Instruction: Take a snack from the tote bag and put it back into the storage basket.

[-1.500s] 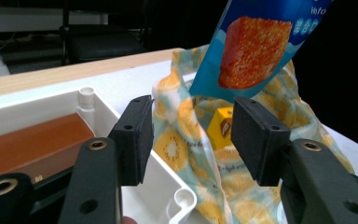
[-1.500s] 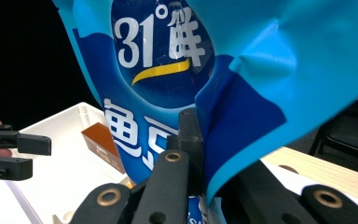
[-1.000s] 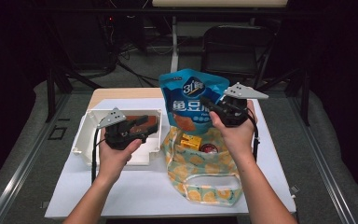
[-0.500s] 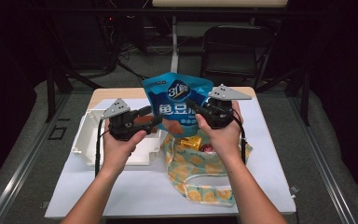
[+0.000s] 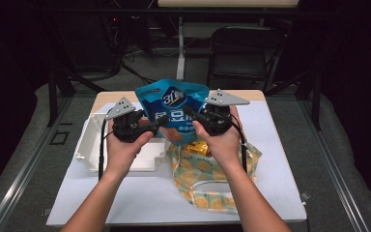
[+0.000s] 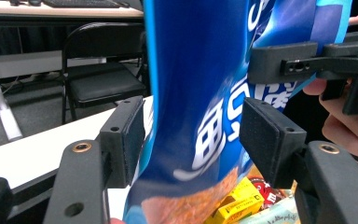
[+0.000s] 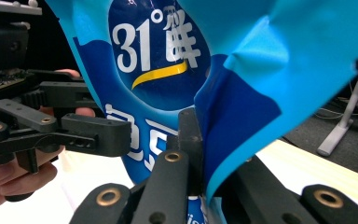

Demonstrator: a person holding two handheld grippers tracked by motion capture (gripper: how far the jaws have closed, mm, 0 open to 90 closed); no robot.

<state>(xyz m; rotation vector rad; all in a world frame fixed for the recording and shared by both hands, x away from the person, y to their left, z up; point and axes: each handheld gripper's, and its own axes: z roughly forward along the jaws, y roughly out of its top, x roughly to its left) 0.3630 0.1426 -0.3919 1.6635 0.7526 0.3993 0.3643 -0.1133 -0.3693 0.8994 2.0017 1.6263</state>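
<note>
Right gripper view: the right gripper [image 7: 193, 154] has its fingers clamped on a crumpled fold of the blue bag [image 7: 177, 60], held up over the bench [image 5: 140, 193]. The left gripper [image 6: 191, 140] stands wide, fingers either side of the bag's lower half — not yet pinching. That single thin grip could slip, I judge, dropping the bag onto the tote [image 5: 207, 186] below — or onto the white tray [image 5: 94, 145].

We see a white tray [image 5: 89, 145] on the table [image 5: 280, 183]. Beside the tray lies a patterned cloth bag [image 5: 207, 179] holding a yellow box [image 5: 196, 147]. Behind the table stands a black chair [image 5: 241, 53].
</note>
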